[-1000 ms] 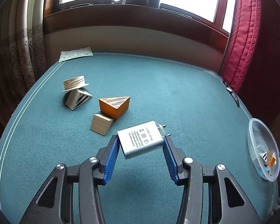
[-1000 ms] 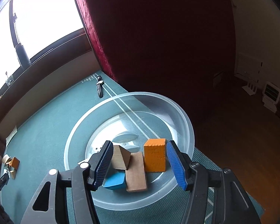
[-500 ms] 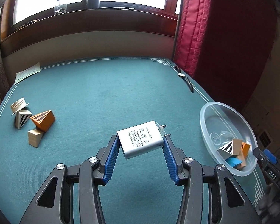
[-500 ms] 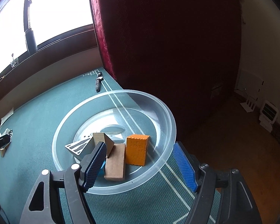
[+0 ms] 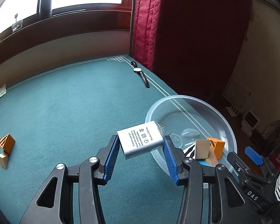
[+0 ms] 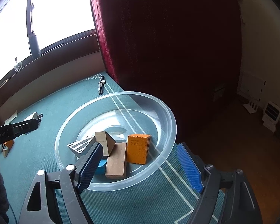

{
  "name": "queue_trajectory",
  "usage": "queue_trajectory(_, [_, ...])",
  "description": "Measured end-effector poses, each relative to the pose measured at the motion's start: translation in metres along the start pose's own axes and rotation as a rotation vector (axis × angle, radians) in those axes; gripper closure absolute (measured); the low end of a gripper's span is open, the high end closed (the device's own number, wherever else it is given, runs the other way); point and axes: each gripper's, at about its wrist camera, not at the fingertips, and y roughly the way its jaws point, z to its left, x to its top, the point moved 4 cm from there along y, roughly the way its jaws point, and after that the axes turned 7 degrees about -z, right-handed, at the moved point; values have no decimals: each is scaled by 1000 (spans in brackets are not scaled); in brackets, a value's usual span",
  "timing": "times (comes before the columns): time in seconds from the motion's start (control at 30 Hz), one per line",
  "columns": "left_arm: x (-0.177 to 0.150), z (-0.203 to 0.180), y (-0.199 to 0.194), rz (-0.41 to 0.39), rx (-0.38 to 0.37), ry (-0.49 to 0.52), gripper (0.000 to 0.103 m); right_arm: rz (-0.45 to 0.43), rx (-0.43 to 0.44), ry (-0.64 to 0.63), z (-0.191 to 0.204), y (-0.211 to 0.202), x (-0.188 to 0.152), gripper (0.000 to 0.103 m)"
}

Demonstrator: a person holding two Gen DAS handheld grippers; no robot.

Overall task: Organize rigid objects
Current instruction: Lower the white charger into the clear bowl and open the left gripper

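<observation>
pinching a flat silver-white power adapter (image 5: 142, 141) by its two side edges, the left claw (image 5: 142, 155) holds it tilted in the air at the near-left rim of the clear round plastic bowl (image 5: 226, 125), its metal prongs pointing over the bowl. in this left wrist view the bowl sits at the right edge of the teal felt table (image 5: 69, 112) and holds a plain wooden block (image 5: 202, 148), an orange block (image 5: 217, 146) and a striped piece partly hidden behind the claw. a dark-strapped wristwatch (image 5: 141, 73) lies by the far corner, near the red quilted curtain (image 5: 149, 24). far left on the table rest an orange striped wedge (image 5: 6, 142) and a plain wooden wedge (image 5: 3, 160).

in the right wrist view the right claw (image 6: 140, 165) hangs over the near side of the bowl (image 6: 169, 115), its jaws opening wide with nothing pressed between the blue pads. below lie an orange rectangular block (image 6: 138, 148), a flat wooden plank (image 6: 116, 161), a wooden prism (image 6: 104, 141), a black-and-white striped wedge (image 6: 80, 145) and a blue piece (image 6: 101, 166) mostly hidden by the left pad. the adapter (image 6: 33, 116) shows at the left, beside the bowl's left rim.
</observation>
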Motion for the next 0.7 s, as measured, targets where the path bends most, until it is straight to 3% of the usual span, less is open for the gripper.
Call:
queue_trajectory(0.27, [9,-38,16,1,-59,68,53,-15,-11,44,-10,1,3,17])
queue_trajectory(0.33, [9,-44,19,4,-65,81,46,-14,-9,49,-12,2,2,16])
queue_trajectory(0.37, [9,-44,19,1,-67,78,35,-15,-9,50,-12,2,2,14])
queue_trajectory(0.4, [8,-43,19,-9,-63,71,31,-17,-9,49,-12,2,1,14])
queue_trajectory(0.7, [-3,-18,16,-12,7,49,31,-30,-10,34,-9,0,-1,3])
